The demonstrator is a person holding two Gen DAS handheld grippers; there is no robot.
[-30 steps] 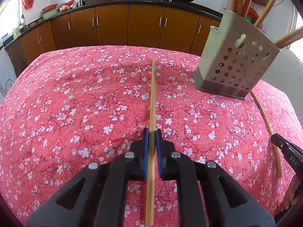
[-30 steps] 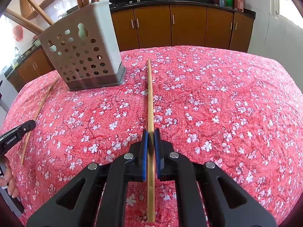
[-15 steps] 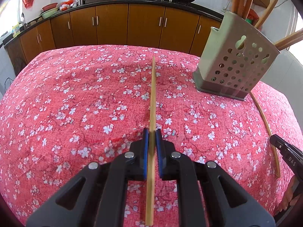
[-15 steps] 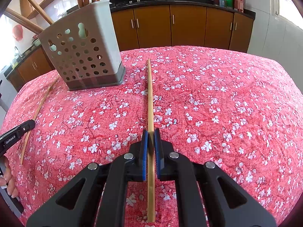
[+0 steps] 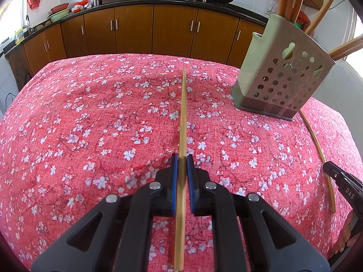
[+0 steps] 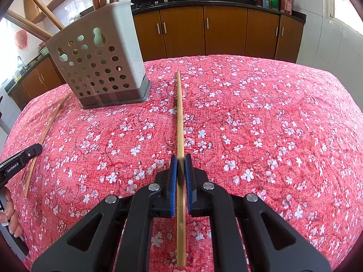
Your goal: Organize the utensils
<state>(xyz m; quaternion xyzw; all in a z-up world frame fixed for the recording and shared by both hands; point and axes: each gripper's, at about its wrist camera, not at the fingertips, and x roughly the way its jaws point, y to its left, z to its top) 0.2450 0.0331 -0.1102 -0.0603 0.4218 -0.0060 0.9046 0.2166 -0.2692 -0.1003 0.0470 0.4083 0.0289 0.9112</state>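
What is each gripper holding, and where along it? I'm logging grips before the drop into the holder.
Each holds one chopstick. The left gripper clamps its chopstick toward the near end; the right gripper likewise clamps its chopstick.

Left hand-held gripper (image 5: 181, 176) clamped on 1 bamboo chopstick (image 5: 182, 122)

Perforated grey utensil holder (image 5: 281, 77) upright on floral red tablecloth (image 5: 90, 122); second chopstick (image 5: 317, 151) lying beside it; right hand-held gripper (image 5: 344, 185) at edge.

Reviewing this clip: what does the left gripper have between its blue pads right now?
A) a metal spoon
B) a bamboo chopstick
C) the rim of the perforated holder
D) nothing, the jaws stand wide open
B: in the left wrist view the left gripper is clamped on a bamboo chopstick that runs forward over the red floral cloth; the perforated holder stands apart to its right.
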